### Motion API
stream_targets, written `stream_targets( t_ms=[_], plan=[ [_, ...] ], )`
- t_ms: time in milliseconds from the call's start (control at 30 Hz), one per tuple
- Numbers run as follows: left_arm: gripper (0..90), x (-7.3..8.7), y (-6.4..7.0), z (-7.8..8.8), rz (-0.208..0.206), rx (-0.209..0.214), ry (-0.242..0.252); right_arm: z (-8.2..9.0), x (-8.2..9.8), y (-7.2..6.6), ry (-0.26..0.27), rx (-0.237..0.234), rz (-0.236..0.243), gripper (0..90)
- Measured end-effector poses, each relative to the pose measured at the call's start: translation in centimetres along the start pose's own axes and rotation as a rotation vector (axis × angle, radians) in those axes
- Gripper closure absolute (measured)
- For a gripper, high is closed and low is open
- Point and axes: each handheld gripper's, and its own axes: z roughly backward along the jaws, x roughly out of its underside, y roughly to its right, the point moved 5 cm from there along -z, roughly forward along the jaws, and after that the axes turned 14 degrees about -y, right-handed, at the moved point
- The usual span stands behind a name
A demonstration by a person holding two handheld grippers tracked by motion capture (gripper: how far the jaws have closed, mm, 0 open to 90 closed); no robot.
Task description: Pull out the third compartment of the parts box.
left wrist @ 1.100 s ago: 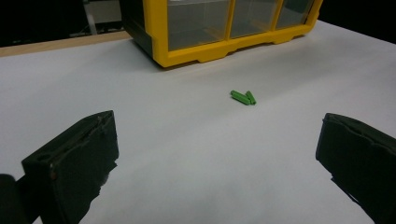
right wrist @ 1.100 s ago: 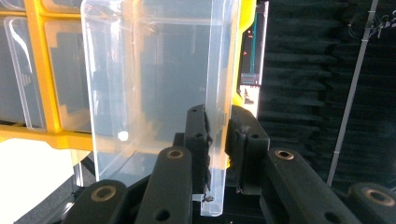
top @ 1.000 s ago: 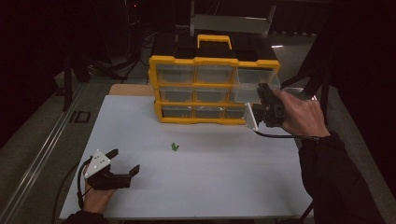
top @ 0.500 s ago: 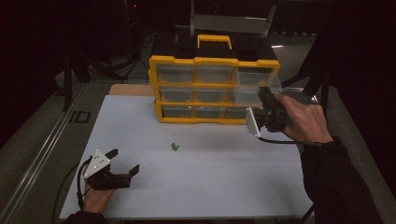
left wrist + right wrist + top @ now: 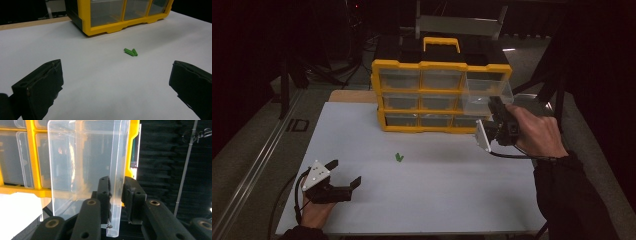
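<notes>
Left claw (image 5: 343,174) gapes low; right claw (image 5: 493,108) pinches, raised.

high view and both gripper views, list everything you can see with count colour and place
drawer cabinet: 1, yellow frame with clear drawers and a yellow handle on top, at the far edge of the white board
clear drawer: 1, see-through, pulled out of the cabinet's top right slot, front wall between the right gripper's jaws
green pieces: 2 small, green, lying together on the board in front of the cabinet
white board: 1, white, covering the table top
left gripper: 1, black with a grey plate, near left of the board, jaws wide open, nothing between them
right gripper: 1, black, at the drawer, jaws have just eased open a little, drawer wall still between them
</notes>
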Motion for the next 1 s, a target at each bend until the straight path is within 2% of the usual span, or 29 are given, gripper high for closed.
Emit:
stream_targets(
  t_ms=[133,300,367,500,600,767,833,933,1000],
  plan=[
    [0.0,0.0,0.0,0.0,0.0,0.0,0.0,0.2,0.0,-0.1,0.011,0.005,-0.04,61.4],
    [0.0,0.0,0.0,0.0,-0.001,-0.001,0.0,0.7,-0.3,-0.5,0.033,0.056,-0.075,41.5],
    [0.0,0.0,0.0,0.0,0.001,0.001,0.001,0.8,-0.3,-0.7,0.039,0.072,-0.105,36.8],
    [0.0,0.0,-0.1,0.0,0.005,0.003,0.003,0.7,-0.3,-1.4,0.037,0.072,-0.144,29.7],
    [0.0,0.1,-0.2,0.0,0.006,0.002,0.004,0.7,-0.4,-2.2,0.038,0.045,-0.17,24.3],
    [0.1,0.1,-0.2,0.1,0.012,0.0,0.006,0.9,-0.6,-4.1,0.042,-0.005,-0.218,21.0],
    [0.0,0.2,-0.3,0.2,0.013,0.0,0.007,0.9,-0.5,-4.9,0.038,-0.038,-0.257,20.0],
    [0.1,0.2,-0.3,0.2,0.017,0.0,0.01,0.8,-0.5,-6.2,0.056,-0.126,-0.36,18.0],
    [0.0,0.1,-0.3,0.2,0.016,0.0,0.011,0.8,-0.4,-7.3,0.053,-0.18,-0.403,17.2]
  ],
)
